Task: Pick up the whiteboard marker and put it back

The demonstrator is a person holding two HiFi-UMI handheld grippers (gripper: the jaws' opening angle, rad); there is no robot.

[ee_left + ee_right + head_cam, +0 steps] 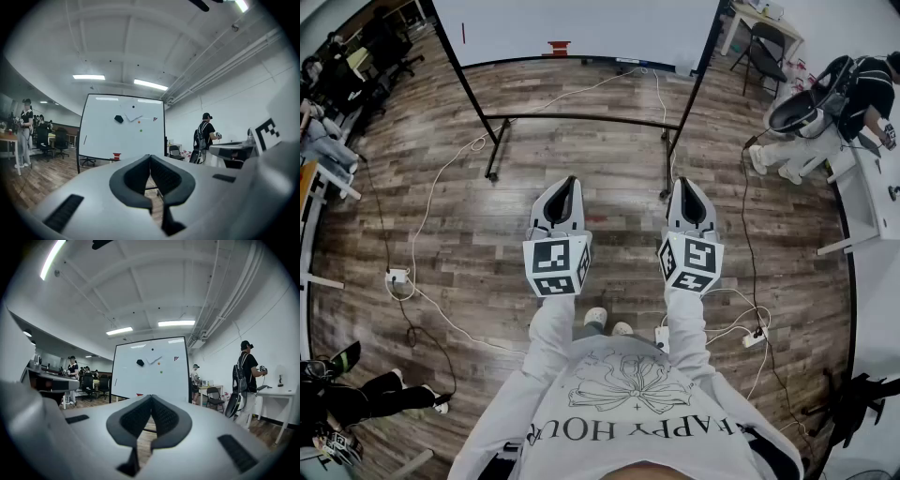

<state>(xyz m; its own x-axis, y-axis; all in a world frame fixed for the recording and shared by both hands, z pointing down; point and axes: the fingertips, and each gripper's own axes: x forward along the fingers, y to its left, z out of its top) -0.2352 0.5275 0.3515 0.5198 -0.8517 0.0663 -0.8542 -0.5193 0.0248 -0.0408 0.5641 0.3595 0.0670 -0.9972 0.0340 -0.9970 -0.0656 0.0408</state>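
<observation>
Facing whiteboard [581, 28], left tongs [569, 182] and right tongs [686, 184] both pressed together, nothing between them

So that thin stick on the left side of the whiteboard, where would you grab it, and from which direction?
Probably around the middle of the thin stick, coming straight at the face of the whiteboard. It sits near upright against the board, so level jaws can close on its left and right sides. Its ends are too small to tell apart here.
</observation>
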